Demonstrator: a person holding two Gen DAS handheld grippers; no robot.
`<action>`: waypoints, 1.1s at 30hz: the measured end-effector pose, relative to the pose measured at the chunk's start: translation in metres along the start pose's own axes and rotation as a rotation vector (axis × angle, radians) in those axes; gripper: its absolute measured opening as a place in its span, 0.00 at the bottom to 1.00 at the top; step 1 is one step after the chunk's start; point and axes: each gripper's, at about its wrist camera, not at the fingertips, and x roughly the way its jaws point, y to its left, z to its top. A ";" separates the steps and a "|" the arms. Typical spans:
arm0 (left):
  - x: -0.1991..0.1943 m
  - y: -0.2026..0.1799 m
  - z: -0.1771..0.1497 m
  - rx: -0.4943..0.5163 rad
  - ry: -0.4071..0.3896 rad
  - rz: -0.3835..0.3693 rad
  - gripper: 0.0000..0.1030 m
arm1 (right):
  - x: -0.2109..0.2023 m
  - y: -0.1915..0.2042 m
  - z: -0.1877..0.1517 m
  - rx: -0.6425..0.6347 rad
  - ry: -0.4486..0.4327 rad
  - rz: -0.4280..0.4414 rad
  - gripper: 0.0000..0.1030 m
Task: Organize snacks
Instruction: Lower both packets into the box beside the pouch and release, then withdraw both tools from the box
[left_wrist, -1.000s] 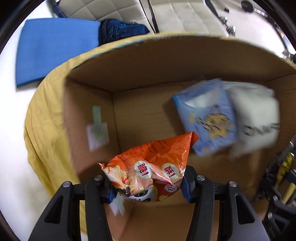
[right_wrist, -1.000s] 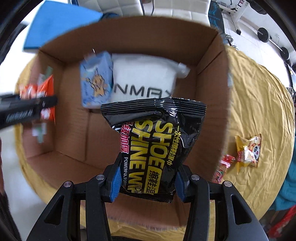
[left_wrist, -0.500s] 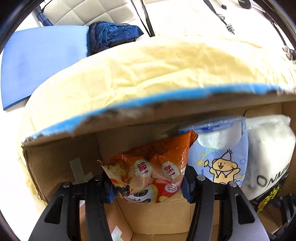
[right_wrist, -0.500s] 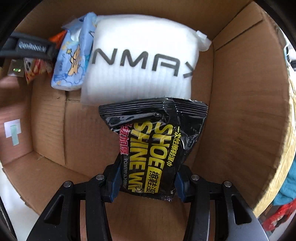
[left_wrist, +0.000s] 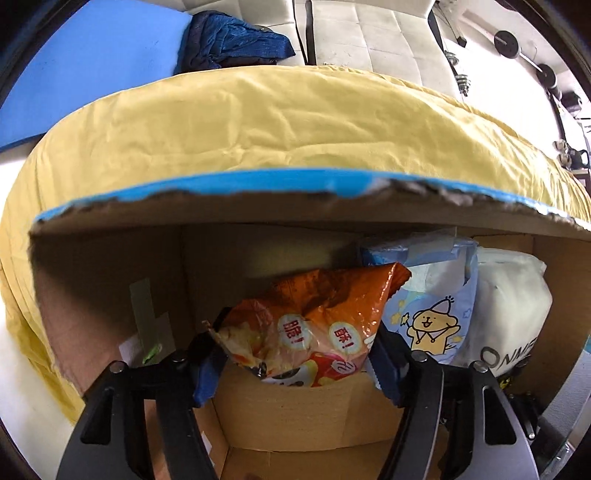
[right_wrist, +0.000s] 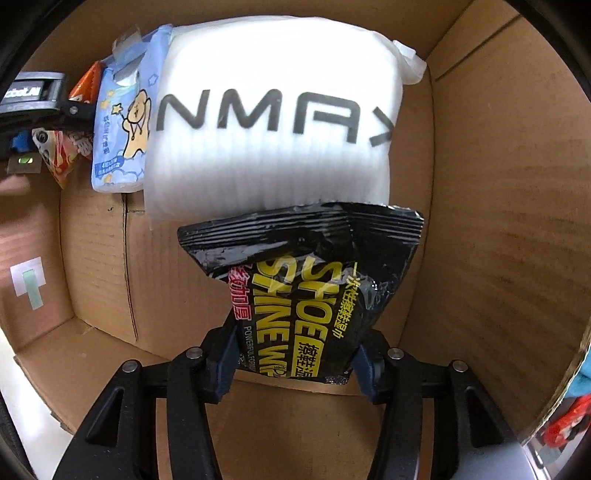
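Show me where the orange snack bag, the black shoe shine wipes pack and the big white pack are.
orange snack bag (left_wrist: 314, 321): left wrist view, middle of its printed front.
black shoe shine wipes pack (right_wrist: 314, 295): right wrist view, on the yellow lettering.
big white pack (right_wrist: 273, 155): right wrist view, below its black letters.

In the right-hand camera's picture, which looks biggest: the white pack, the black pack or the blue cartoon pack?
1. White pack.
2. Black pack, though held nearest the camera in the right claw, which flatters it.
3. Blue cartoon pack, seen partly edge-on.

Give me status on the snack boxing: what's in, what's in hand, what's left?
Done: blue tissue pack and white NMAX pack stand in the cardboard box. In hand: left gripper holds the orange snack bag and right gripper the black shoe-shine wipes pack, both inside the box. Left: releasing both.
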 end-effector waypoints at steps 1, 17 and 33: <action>-0.003 0.001 -0.002 -0.003 -0.002 -0.006 0.66 | 0.001 -0.004 0.002 -0.002 0.003 -0.003 0.55; -0.070 0.018 -0.042 0.006 -0.144 -0.037 0.82 | -0.053 0.005 -0.011 -0.029 -0.111 -0.032 0.85; -0.091 0.003 -0.132 -0.015 -0.345 -0.043 0.99 | -0.122 -0.007 -0.055 0.021 -0.264 -0.043 1.00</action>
